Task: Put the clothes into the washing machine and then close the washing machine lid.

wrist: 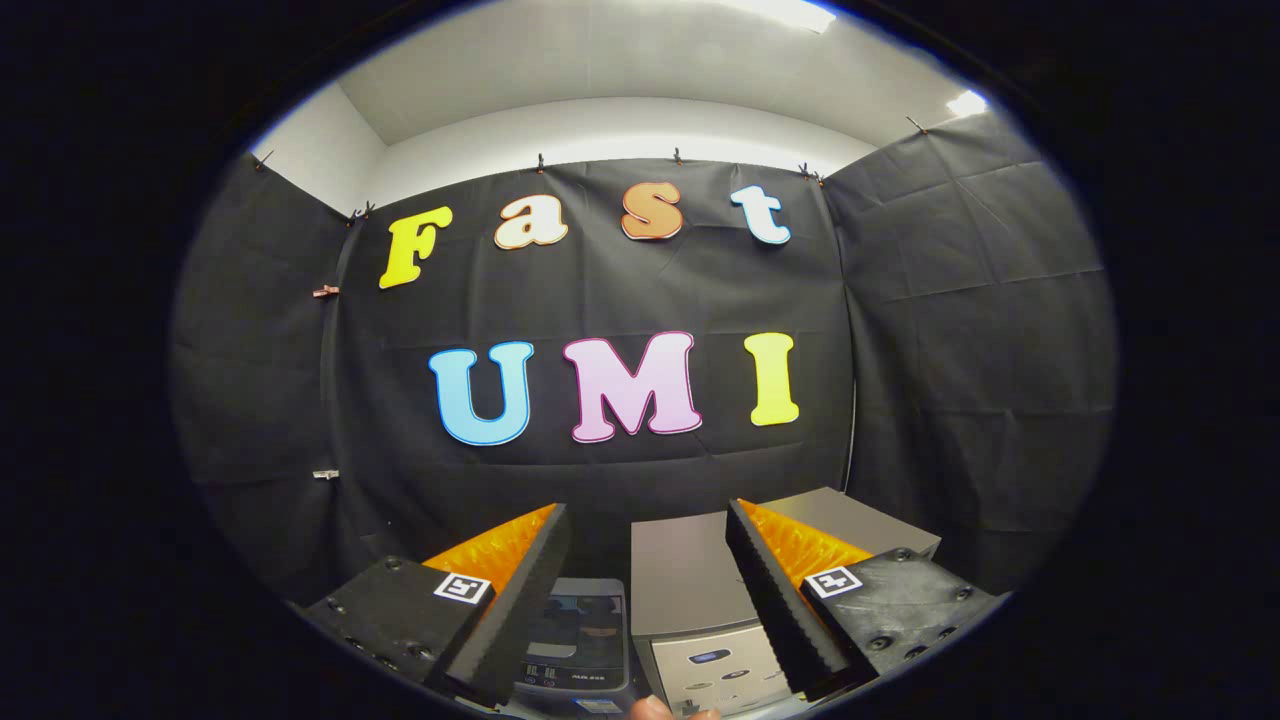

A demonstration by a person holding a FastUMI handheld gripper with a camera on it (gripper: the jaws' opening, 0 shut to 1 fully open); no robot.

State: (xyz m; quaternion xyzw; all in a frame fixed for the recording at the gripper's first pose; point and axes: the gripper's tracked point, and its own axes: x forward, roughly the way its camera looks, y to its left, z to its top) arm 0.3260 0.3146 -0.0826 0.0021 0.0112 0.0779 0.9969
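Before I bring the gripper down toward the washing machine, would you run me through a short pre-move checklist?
1. Gripper fingers apart, nothing between them: ok.
2. Washing machine in sight, low between and beyond the fingers: ok.
3. Lid open for loading: not ok, it looks flat and shut.
4. Clothes located: cannot tell.
5. Path clear: not ok, a fingertip sits just in front of the machine's control panel.
6. Second appliance beside it kept clear of the fingers: ok.
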